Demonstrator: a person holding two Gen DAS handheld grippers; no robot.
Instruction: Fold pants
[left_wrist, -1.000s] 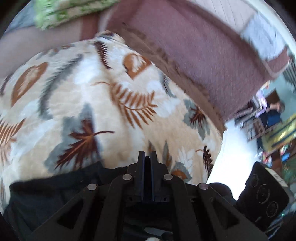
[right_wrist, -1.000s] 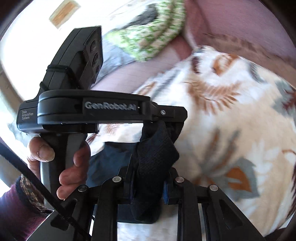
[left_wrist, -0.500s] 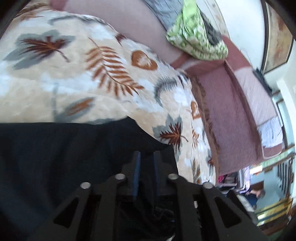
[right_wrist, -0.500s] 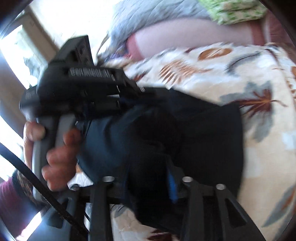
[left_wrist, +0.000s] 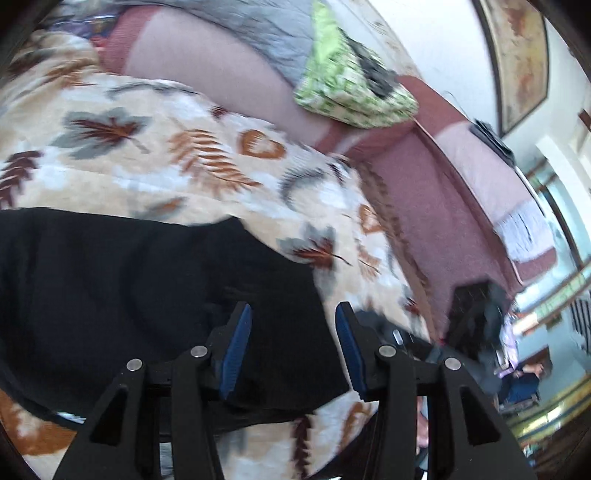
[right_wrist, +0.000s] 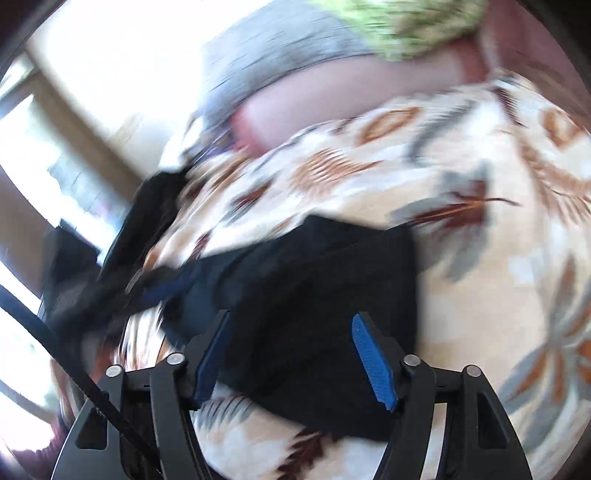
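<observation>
Both hand-held grippers, left (left_wrist: 293, 332) and right (right_wrist: 291, 349), now spread, released dark pants (left_wrist: 140, 295) lengthwise leftward across blanket (left_wrist: 177, 166).

left gripper (left_wrist: 293, 319) jaws apart, dark pants (left_wrist: 147, 288) beneath

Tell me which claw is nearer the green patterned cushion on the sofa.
Left, as far as these views show. The left claw hangs open over the dark folded pants, facing the green patterned cushion. The right claw, also open, sees that cushion blurred at its frame edge.
</observation>
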